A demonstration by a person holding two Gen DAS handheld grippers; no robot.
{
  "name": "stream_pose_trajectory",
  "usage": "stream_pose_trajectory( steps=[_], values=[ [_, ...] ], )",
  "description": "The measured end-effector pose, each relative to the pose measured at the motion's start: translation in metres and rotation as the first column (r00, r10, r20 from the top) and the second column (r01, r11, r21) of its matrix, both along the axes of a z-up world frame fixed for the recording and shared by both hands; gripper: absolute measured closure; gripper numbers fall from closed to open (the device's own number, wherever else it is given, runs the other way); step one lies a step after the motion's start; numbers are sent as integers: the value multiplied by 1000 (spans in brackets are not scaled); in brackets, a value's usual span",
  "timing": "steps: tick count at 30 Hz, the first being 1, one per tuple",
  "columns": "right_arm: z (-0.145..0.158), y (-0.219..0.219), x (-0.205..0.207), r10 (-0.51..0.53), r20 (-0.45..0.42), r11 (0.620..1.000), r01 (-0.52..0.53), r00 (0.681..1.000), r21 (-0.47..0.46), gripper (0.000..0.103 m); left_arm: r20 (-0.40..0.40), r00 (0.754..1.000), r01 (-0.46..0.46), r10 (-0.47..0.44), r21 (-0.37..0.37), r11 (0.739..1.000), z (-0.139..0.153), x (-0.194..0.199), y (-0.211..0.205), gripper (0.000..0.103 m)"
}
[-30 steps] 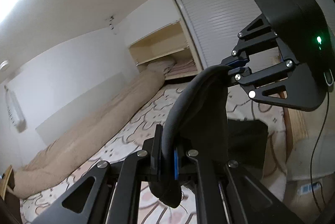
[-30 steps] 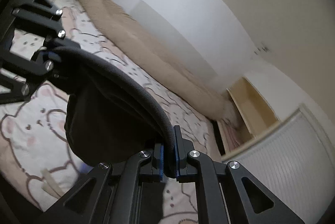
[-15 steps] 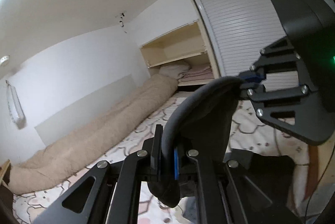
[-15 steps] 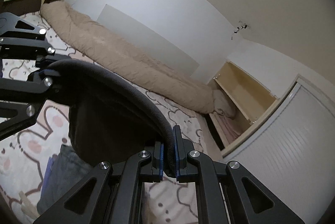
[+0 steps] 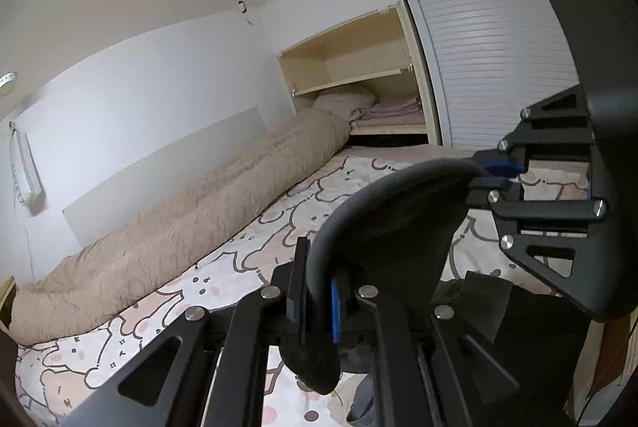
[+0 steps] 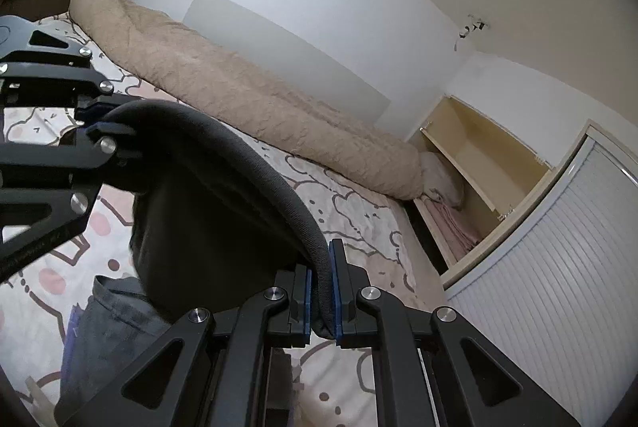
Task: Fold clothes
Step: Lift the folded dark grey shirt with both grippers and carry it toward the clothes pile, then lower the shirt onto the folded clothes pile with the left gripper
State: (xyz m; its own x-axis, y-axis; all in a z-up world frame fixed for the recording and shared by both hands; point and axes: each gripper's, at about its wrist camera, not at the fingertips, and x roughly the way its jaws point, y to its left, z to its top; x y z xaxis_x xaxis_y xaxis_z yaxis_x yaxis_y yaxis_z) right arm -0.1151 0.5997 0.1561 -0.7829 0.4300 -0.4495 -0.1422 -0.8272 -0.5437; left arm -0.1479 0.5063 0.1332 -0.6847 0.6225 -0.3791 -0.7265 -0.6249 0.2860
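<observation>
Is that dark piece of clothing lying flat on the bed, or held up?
Held up: the left gripper and right gripper each pinch the dark garment's rolled edge above the bed.

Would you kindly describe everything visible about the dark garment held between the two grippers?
The dark garment looks like soft black or charcoal knit fabric with a thick rolled edge. That edge arches between the left gripper and the right gripper, each shut on it. The rest hangs below in a loose, slack pouch above the patterned bed sheet. Whether its bottom touches the grey clothing lying beneath cannot be told. Its type is unclear.
</observation>
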Motion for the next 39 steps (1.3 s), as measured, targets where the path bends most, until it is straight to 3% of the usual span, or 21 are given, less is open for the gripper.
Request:
stream_pose_trajectory(
  steps=[6,10,14,23,28,33,35,37,39],
  values=[
    [-28,-1,29,49,66,999,-47,997,-19,95,79,994,77,-75,-16,997,-33,28,-11,94],
    [-45,0,57,62,139,998,-60,988,-18,95,148,976,165,-162,-10,986,-52,63,-16,94],
    [-63,0,92,76,198,997,-80,977,9,95,211,959,203,-191,-35,979,-75,92,-16,94],
    [-119,-8,147,127,371,990,-143,920,18,95,334,916,265,-222,-90,960,-129,140,-6,94],
    [-146,-7,164,150,487,982,-188,860,30,95,357,906,279,-228,-97,955,-144,146,5,94],
    [-167,1,171,96,635,994,-111,766,-16,94,387,890,294,-241,-83,952,-149,151,6,79],
    [-170,8,177,75,669,996,-82,740,-21,94,414,875,307,-252,-70,949,-149,152,3,47],
    [-173,16,182,47,692,999,-43,720,-22,94,435,858,331,-273,-62,942,-148,158,-2,29],
    [-170,33,187,-4,706,999,41,708,-36,94,445,844,361,-298,-61,931,-147,166,-10,27]
  ],
)
